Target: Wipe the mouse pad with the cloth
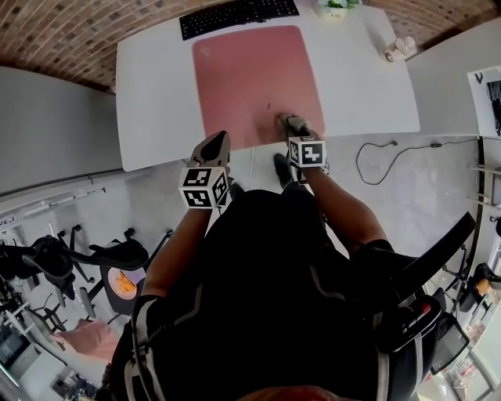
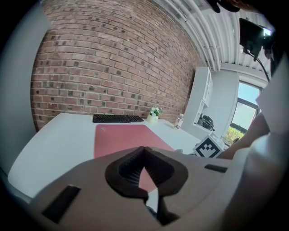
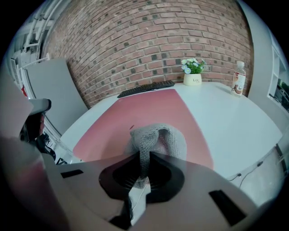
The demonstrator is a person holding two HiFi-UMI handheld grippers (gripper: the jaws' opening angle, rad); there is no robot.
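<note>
Right tool (image 1: 293, 125) (image 3: 142, 170): jaws clamped on a grey knitted cloth (image 1: 290, 120) (image 3: 157, 137). A fold of the cloth is pinched between the jaws and the rest bunches out ahead of the tips.

The cloth sits on the pink rectangular mouse pad (image 1: 250, 78) (image 3: 149, 113), low and right on it in the head view, close to the pad's near edge.

The pad lies on the white worktop (image 1: 153, 102). Its far edge runs just below the black keyboard (image 1: 239, 16) at the top of the frame.

Key relation: from the cloth, almost the whole pad spreads toward the upper left of the head view. In the right gripper view it fans out ahead and to the left. Judgement: strokes would need to run away from the person and across leftward.

Left tool (image 1: 218, 142) (image 2: 144, 168): jaw tips together, nothing between them. It is held off the worktop's near edge, at the pad's lower left, clear of the surface.

The right tool is the nearer one and the only one carrying the cloth. Whether the cloth is pressed flat on the pad I cannot tell.
</note>
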